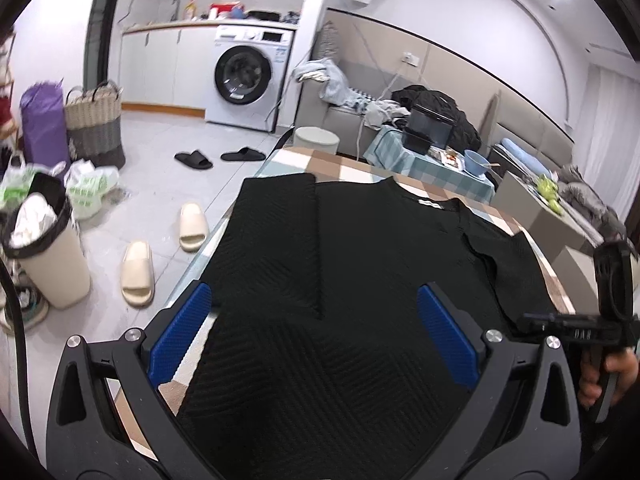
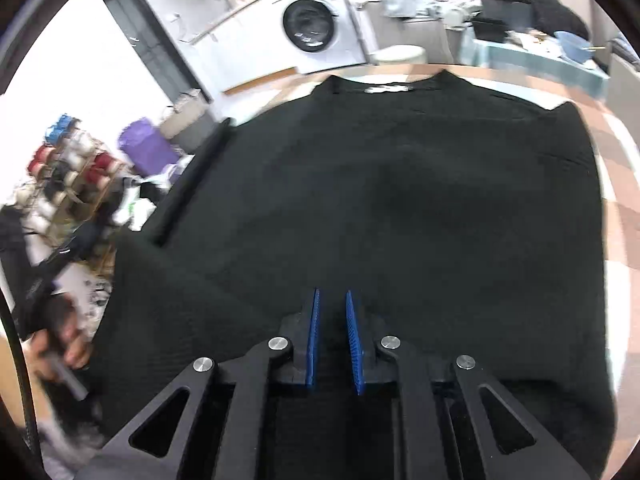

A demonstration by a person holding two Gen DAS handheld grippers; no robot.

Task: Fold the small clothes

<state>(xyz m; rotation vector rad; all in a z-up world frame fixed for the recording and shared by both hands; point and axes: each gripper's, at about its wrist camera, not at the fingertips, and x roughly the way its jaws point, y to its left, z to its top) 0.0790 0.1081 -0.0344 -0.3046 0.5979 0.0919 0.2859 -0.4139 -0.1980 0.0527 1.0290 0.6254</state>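
Observation:
A black ribbed shirt (image 1: 360, 260) lies flat on the checked table (image 1: 344, 166), its white neck label (image 1: 430, 204) at the far end. Its left side is folded inward as a long flap (image 1: 276, 240). My left gripper (image 1: 314, 292) hovers wide open over the near part of the shirt, with nothing between its blue pads. In the right wrist view the shirt (image 2: 380, 200) fills the frame. My right gripper (image 2: 332, 294) points down at the shirt's near hem with a narrow gap between the pads, and I see no cloth pinched there. A hand (image 1: 604, 376) holds the right gripper's handle at the right edge.
The table's left edge drops to a tiled floor with cream slippers (image 1: 138, 276), black slippers (image 1: 194, 159) and a lined bin (image 1: 48, 248). A washing machine (image 1: 248, 80) and a woven basket (image 1: 96, 124) stand farther back. Beyond the table, a second table (image 1: 432, 164) holds dark containers and a blue bowl (image 1: 476, 160).

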